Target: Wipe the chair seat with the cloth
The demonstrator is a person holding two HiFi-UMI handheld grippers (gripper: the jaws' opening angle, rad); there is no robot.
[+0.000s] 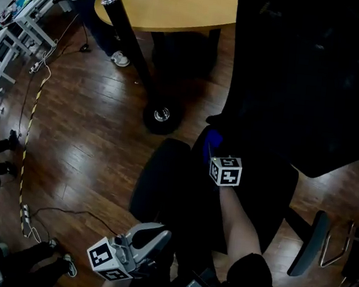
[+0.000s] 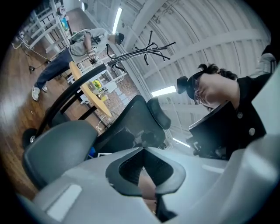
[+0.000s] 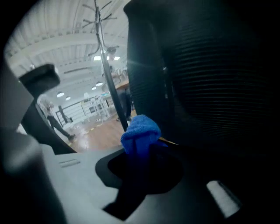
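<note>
The black office chair fills the right of the head view, its seat below me and its tall backrest beyond. My right gripper is shut on a bunched blue cloth at the seat's rear left, close against the backrest. In the right gripper view the cloth sticks up between the jaws in front of the ribbed backrest. My left gripper hangs low beside the chair's left armrest, away from the seat. Its pads meet, with nothing held.
A round wooden table stands behind the chair. A coat stand's black pole ends in a round base on the wood floor. A person's legs are by the table. Cables run along the left. The right armrest juts out.
</note>
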